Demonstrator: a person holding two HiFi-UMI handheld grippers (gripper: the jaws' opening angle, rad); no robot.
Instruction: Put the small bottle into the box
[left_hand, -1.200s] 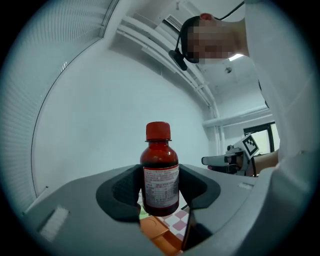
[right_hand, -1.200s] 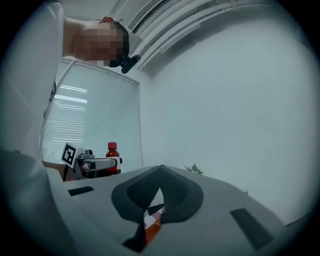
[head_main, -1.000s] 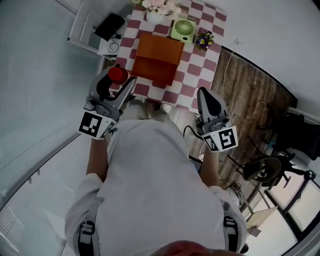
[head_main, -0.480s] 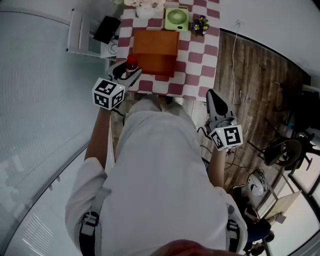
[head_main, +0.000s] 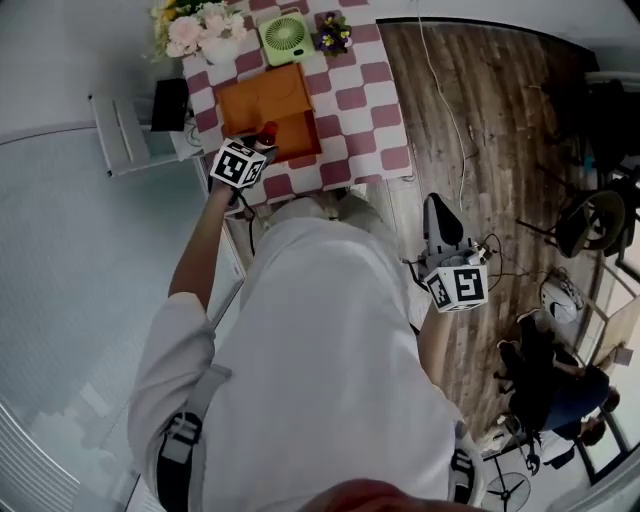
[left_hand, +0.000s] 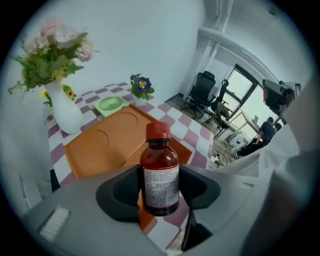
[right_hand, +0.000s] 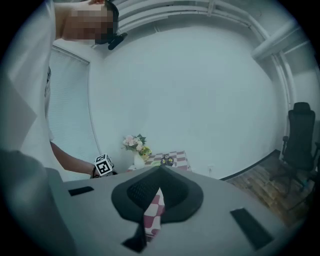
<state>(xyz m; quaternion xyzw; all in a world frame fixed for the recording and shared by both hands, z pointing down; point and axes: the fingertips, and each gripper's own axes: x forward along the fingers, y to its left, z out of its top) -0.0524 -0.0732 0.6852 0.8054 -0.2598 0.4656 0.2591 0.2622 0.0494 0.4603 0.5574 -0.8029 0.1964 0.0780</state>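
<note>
A small brown bottle (left_hand: 159, 175) with a red cap (head_main: 268, 130) stands upright between the pads of my left gripper (left_hand: 159, 189), which is shut on its labelled body. In the head view my left gripper (head_main: 258, 150) hovers over the near edge of the open orange box (head_main: 265, 105) on the red-and-white checkered table (head_main: 365, 110). In the left gripper view the box (left_hand: 107, 142) lies just beyond the bottle. My right gripper (head_main: 437, 215) hangs low at the person's right side, off the table, shut and holding nothing (right_hand: 159, 192).
At the table's far end stand a white vase of flowers (head_main: 195, 35), a green fan (head_main: 285, 35) and a small pot of purple flowers (head_main: 333, 35). A white shelf (head_main: 130, 130) with a black device stands left of the table. Office chairs (head_main: 600, 215) stand on the wooden floor to the right.
My left gripper has carried the bottle forward, from short of the table to the box's near edge. The head view has swung round. The right gripper has stayed at the person's side.
</note>
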